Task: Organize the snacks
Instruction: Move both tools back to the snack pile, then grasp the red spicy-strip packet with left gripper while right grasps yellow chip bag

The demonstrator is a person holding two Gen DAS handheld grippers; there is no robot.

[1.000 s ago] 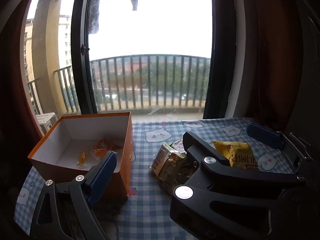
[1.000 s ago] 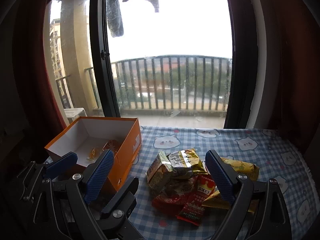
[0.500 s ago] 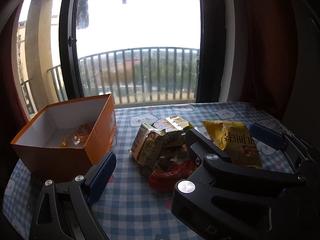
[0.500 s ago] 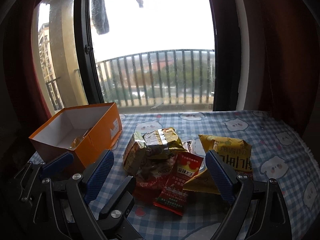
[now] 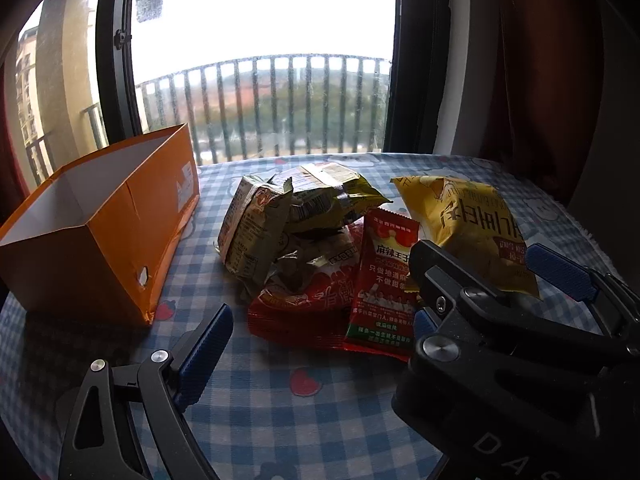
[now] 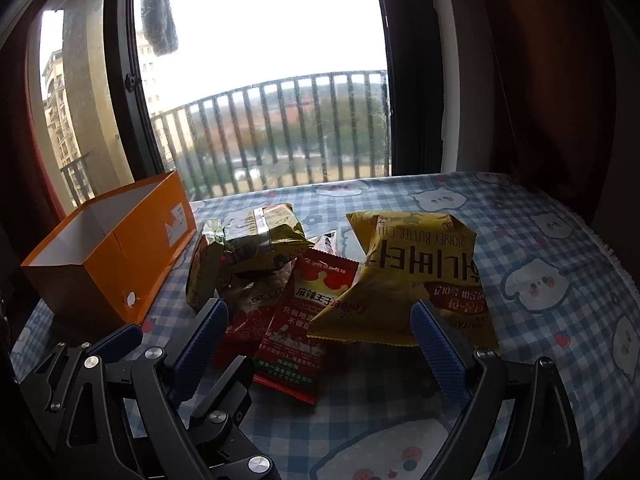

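The left gripper (image 5: 320,320) at the bottom of its frame had matte black angular arms, ribbed blue finger pads (image 5: 202,354) and round silver screws. Pale raised letters marked the black body at lower right. The right gripper (image 6: 320,340) looked alike: black linkage, ribbed blue pads (image 6: 438,354), silver screws.

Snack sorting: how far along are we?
Done: can't tell; the orange box hides its floor. In hand: nothing; left gripper and right gripper are open, empty. Left: yellow chip bag, red packet, green packs and red bag lie on the tablecloth.
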